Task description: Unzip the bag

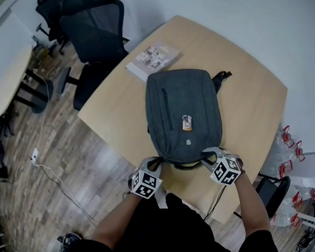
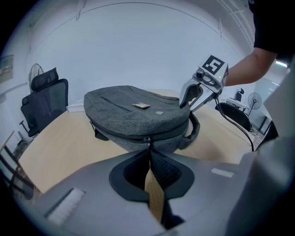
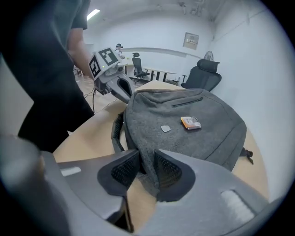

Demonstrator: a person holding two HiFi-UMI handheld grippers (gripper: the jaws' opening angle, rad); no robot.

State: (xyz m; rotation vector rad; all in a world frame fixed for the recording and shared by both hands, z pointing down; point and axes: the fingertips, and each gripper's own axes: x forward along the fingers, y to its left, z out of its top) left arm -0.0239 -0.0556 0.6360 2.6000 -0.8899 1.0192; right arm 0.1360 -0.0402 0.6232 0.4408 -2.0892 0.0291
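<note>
A grey backpack (image 1: pixel 183 113) lies flat on the wooden table (image 1: pixel 251 107), its top end towards me. On its front sit a small orange-and-white tag (image 1: pixel 187 123) and a vertical pocket zip. My left gripper (image 1: pixel 150 164) is at the bag's near left corner, shut on the zipper pull (image 2: pixel 148 144) of the main zip, which hangs thin between the pads. At the near right corner, beside the carry handle (image 2: pixel 196 131), my right gripper (image 1: pixel 210 156) has a fold of the bag's grey fabric (image 3: pixel 146 156) pinched between its pads.
A book (image 1: pixel 153 60) lies on the table just beyond the bag. A black office chair (image 1: pixel 92 36) stands at the table's far left edge. A white cable (image 1: pixel 55 178) runs over the wooden floor at the left. The table's near edge is right under both grippers.
</note>
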